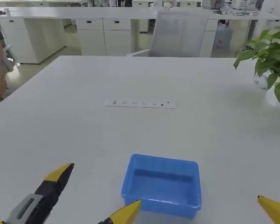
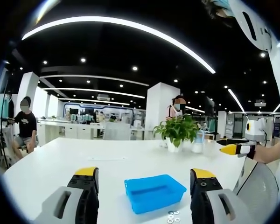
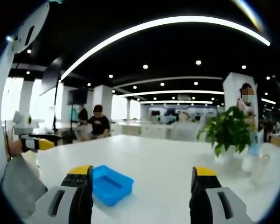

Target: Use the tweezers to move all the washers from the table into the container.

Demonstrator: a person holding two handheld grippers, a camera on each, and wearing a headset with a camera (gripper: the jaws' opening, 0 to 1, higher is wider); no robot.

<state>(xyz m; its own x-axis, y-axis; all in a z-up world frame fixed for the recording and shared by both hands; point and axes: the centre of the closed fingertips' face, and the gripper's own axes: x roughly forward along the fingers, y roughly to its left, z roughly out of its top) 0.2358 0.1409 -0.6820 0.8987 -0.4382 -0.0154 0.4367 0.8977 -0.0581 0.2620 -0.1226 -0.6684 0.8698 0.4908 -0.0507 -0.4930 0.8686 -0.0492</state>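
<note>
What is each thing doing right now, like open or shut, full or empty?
left tongs, open, holding nothing.
right tongs, open, holding nothing.
blue container, upright, looks empty.
washers, lying on the table beside the container.
plant, standing upright.

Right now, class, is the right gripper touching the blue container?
Apart. In the head view, bare table lies between the right gripper and the blue container.

no readable text, strip [image 1: 141, 103] marks illegible (too blurred)
</note>
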